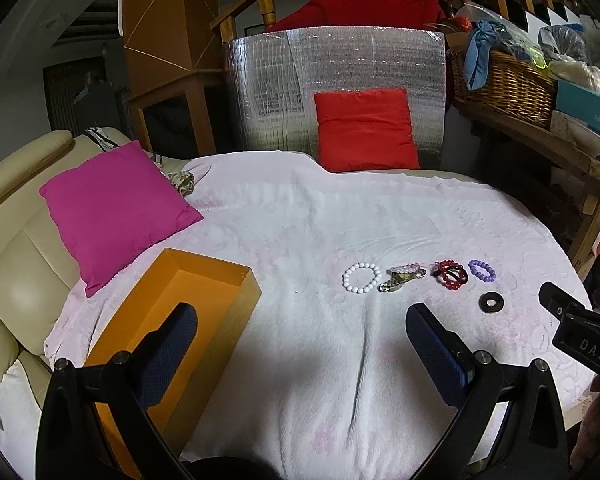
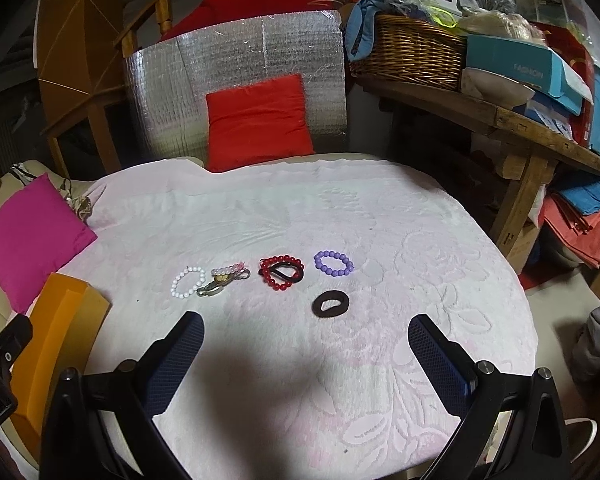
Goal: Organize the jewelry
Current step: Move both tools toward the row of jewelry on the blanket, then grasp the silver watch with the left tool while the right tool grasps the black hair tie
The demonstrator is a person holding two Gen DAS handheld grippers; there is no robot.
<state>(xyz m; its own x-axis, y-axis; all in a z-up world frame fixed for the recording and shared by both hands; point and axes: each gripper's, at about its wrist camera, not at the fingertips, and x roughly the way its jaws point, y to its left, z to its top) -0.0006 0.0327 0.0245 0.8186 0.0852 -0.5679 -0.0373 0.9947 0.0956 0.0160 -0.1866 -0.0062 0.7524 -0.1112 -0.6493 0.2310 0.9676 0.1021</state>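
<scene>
Above the blanket [image 2: 380, 216], both grippers [image 1: 302, 322] [image 2: 306, 330] wide apart, empty

Pale pink blanket [image 2: 380, 220] with an embossed floral pattern. On it, left to right: white bead bracelet [image 2: 187, 282]; pink bead bracelet [image 2: 228, 270]; red bead bracelet [image 2: 281, 274] around a black ring; purple bead bracelet [image 2: 333, 264]; dark brown ring [image 2: 331, 303]. Orange box [image 1: 172, 320]. Magenta cushion [image 1: 116, 212]; red cushion [image 1: 364, 130] against a silver, grid-patterned foil panel [image 1: 332, 64]. Gripper pads [image 2: 440, 356] dark blue on black frames.
</scene>
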